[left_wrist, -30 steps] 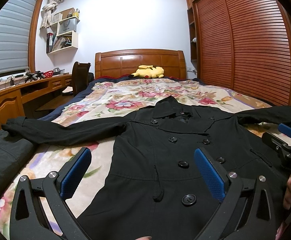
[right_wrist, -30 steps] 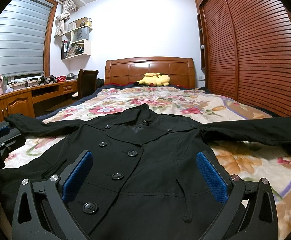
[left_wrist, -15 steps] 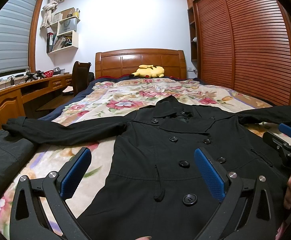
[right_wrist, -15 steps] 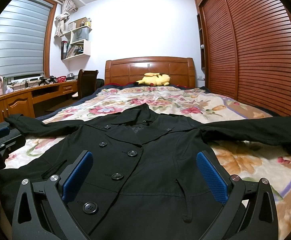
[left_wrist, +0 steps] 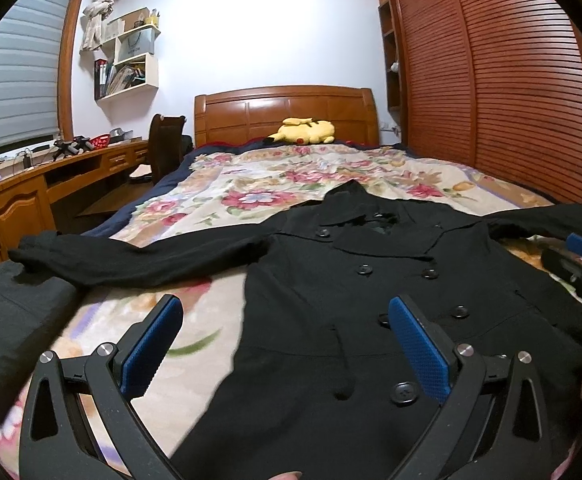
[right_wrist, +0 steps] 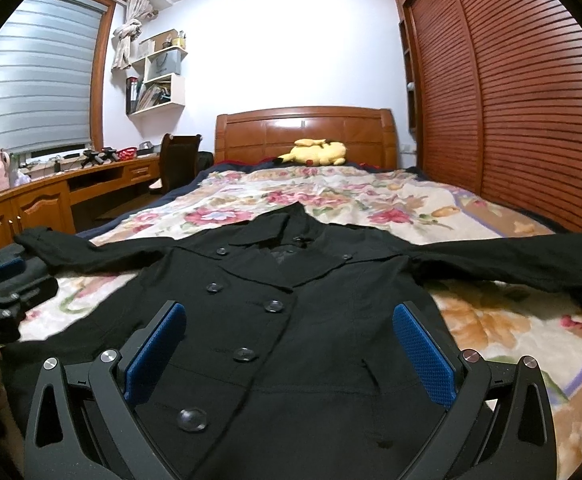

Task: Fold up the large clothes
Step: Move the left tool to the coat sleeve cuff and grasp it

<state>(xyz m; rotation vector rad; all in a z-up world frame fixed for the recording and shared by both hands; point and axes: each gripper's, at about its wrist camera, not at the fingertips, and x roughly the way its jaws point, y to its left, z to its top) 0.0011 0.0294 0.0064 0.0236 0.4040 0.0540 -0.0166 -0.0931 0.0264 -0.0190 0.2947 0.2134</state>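
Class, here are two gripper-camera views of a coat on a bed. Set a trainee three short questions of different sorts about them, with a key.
1. True or false: the black coat lies spread flat on the bed with both sleeves stretched out sideways.
2. Multiple choice: the left gripper is A) shut on a sleeve, B) open and holding nothing, C) shut on a button.
3. Fill in: a yellow ____ toy lies by the headboard.

Key: 1 true; 2 B; 3 plush. The right gripper is also open.
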